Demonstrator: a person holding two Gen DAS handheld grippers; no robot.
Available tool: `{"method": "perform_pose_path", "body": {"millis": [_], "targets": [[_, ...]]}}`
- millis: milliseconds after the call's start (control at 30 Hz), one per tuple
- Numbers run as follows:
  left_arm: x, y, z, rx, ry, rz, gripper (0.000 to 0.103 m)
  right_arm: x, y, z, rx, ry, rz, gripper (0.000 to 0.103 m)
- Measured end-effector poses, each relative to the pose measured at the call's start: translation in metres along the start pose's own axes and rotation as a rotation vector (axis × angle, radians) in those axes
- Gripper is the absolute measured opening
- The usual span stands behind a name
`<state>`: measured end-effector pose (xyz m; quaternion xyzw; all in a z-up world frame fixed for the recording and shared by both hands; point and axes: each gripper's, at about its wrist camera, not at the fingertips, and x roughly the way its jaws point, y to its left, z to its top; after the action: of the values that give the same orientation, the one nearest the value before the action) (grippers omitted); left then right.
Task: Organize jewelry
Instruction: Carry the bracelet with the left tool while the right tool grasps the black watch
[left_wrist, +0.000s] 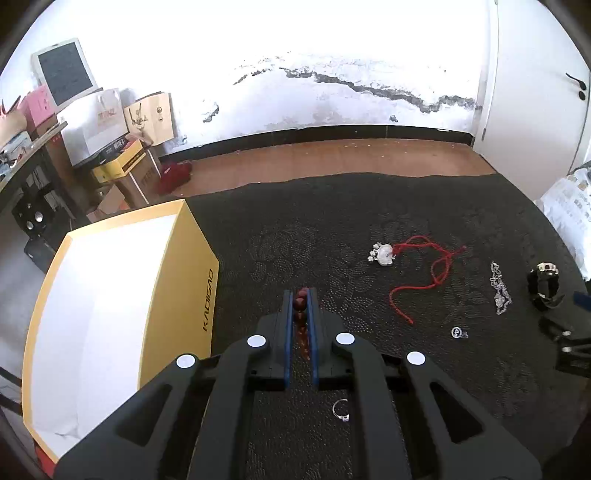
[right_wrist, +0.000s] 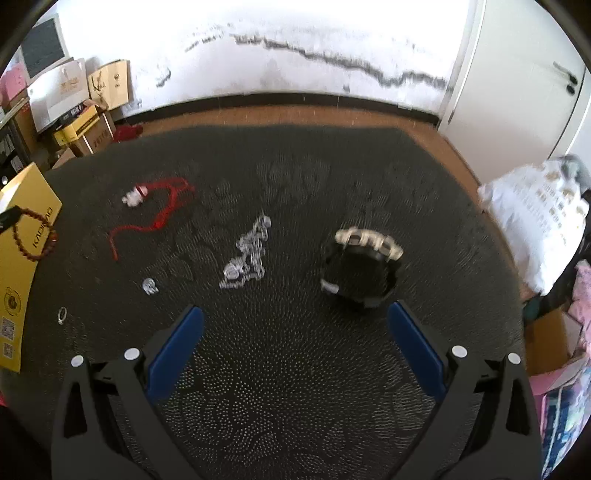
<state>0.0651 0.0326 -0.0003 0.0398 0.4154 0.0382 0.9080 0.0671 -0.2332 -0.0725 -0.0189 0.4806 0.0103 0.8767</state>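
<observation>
A dark red wooden bead bracelet (left_wrist: 300, 303) is pinched by the left gripper (left_wrist: 300, 295) at frame centre, beside the yellow open box (left_wrist: 177, 295); the right gripper (right_wrist: 295, 314) is spread wide, near the black bracelet (right_wrist: 360, 269)

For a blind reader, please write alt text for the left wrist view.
The left gripper is shut on a red bead bracelet above a dark mat, beside an open yellow box. A red cord, chain and rings lie to the right.

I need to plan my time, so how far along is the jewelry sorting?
Nothing shows inside the yellow box yet. The left tongs grip the red bead bracelet; the right tongs are open. Red cord pendant, silver chain, black bracelet and ring remain.
</observation>
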Motion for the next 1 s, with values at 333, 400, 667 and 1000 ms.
{"method": "perform_pose_path", "body": {"millis": [333, 400, 667, 1000], "targets": [[0.004, -0.003, 0.001, 0.003, 0.020, -0.042, 0.007, 0.056, -0.044, -0.007, 0.080, 0.109, -0.063, 0.097], [0.004, -0.004, 0.001, 0.003, 0.023, -0.050, 0.007, 0.061, -0.051, -0.004, 0.107, 0.106, -0.035, 0.097], [0.002, -0.005, -0.001, 0.008, 0.025, -0.060, 0.007, 0.074, -0.062, 0.015, 0.115, 0.097, -0.016, 0.093], [-0.014, -0.002, -0.004, -0.016, 0.028, -0.085, 0.007, 0.045, -0.034, 0.028, 0.070, 0.063, -0.012, 0.063]]}}
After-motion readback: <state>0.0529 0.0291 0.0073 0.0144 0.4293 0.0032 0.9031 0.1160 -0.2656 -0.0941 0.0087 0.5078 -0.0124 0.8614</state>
